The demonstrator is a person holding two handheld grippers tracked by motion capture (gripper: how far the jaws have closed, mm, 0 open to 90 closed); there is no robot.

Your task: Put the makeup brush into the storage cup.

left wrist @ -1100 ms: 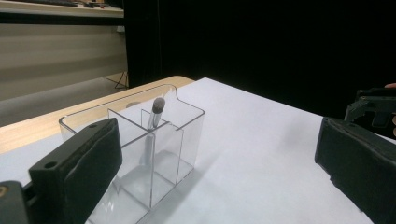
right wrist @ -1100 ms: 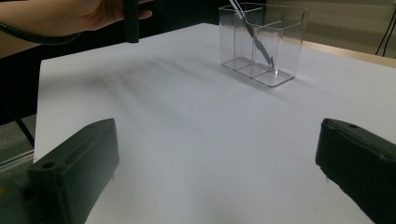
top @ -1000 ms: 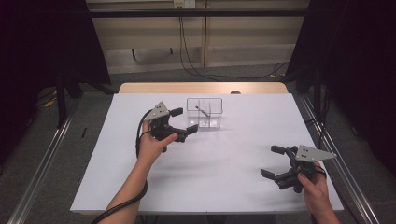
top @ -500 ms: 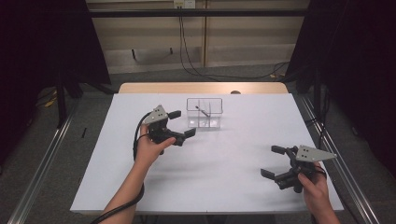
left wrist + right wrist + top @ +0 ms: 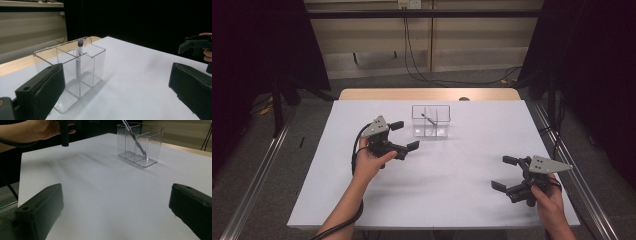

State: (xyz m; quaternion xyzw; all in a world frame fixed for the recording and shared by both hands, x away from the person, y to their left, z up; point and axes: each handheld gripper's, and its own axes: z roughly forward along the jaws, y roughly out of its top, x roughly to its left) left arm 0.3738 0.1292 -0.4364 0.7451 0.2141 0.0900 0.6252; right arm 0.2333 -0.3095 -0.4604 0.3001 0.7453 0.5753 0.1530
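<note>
From where I stand, the left gripper [image 5: 404,135] has drawn back from the clear divided box [image 5: 431,121] over the last second: it was up close against the box's near-left corner, and now it sits lower and more toward the person, with the box just ahead of its jaws and a little off to the side of the upper one. Its jaws are spread wide with nothing between them. In the left gripper view the box [image 5: 71,75] stands just beyond the left jaw, and a thin brush [image 5: 79,53] leans upright in the far compartment, its dark tip poking above the rim. That retreat with empty jaws suggests to me that the brush has been dropped in and the placing step is finished. The right gripper [image 5: 507,172] has hardly shifted; it rests well away from the box, jaws likewise parted and empty, and in the right gripper view the box [image 5: 140,143] stands far ahead between its jaws on the white table [image 5: 452,195].
</note>
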